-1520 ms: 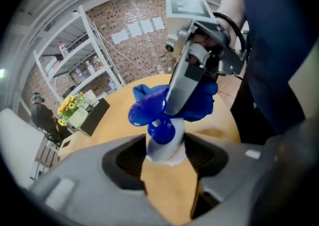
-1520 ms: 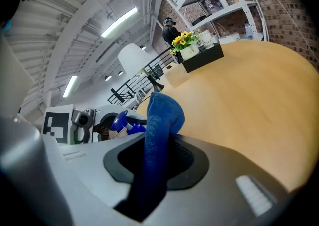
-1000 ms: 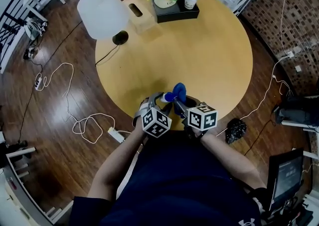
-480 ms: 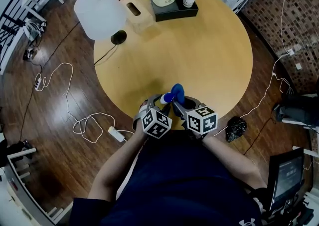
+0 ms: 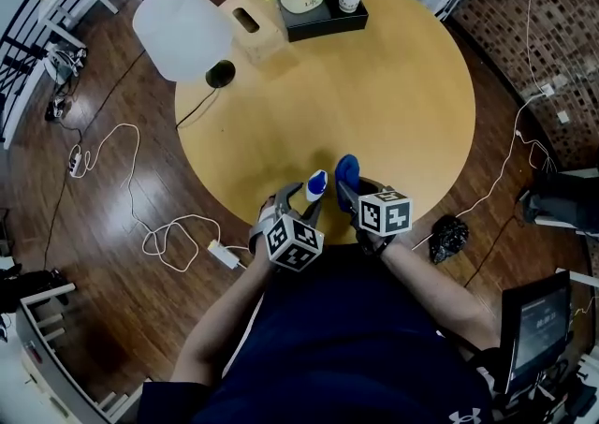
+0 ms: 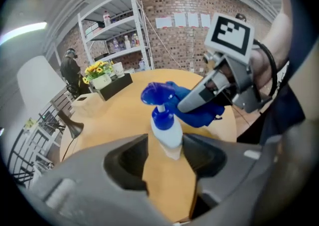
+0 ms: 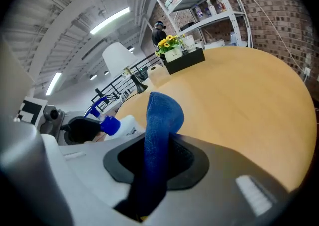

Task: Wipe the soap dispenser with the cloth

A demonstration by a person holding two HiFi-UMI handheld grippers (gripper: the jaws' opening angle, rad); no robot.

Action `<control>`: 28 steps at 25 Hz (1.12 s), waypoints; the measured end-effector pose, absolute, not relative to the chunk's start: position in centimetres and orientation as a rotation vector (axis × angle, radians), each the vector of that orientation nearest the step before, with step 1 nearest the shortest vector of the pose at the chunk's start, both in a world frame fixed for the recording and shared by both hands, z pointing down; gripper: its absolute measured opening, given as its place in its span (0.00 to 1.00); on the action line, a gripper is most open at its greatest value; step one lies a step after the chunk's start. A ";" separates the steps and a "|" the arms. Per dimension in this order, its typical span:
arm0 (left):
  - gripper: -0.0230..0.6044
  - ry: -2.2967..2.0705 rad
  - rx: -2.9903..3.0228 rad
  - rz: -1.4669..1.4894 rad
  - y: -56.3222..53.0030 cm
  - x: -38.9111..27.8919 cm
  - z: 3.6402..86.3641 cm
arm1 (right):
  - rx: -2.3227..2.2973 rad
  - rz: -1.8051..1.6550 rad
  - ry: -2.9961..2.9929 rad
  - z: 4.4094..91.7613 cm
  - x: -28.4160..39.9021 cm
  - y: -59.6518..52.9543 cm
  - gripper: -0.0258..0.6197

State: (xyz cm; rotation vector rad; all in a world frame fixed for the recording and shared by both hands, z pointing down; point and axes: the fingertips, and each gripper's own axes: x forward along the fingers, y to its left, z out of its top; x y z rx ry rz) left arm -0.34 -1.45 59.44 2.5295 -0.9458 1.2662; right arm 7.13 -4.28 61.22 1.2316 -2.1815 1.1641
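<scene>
Left tool (image 6: 166,149) grips soap dispenser (image 6: 167,129), jaws just eased wider; right tool (image 7: 159,159) clamps cloth (image 7: 163,113).

Cloth (image 7: 159,115): blue, soft fuzzy weave, matt. Soap dispenser (image 6: 169,132): smooth white plastic w/ glossy blue pump. Counter (image 5: 402,104): pale wood, smooth, satin. Left tongs (image 6: 167,152) & right tongs (image 7: 157,157): matt grey plastic. Floor (image 5: 94,300): dark glossy wood.
</scene>
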 end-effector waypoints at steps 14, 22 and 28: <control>0.26 -1.056 2.478 0.935 -5.4 1.4 56.6 | 1.248 1.242 -2.143 62.4 9.1 -2.1 0.19; 0.26 -1.214 1.910 0.246 -5.2 -7.2 57.6 | 1.175 1.186 -2.240 61.0 7.2 -3.6 0.19; 0.26 -1.161 1.681 0.041 -1.8 -9.5 60.6 | 0.801 1.051 -2.393 58.9 -1.1 -4.4 0.19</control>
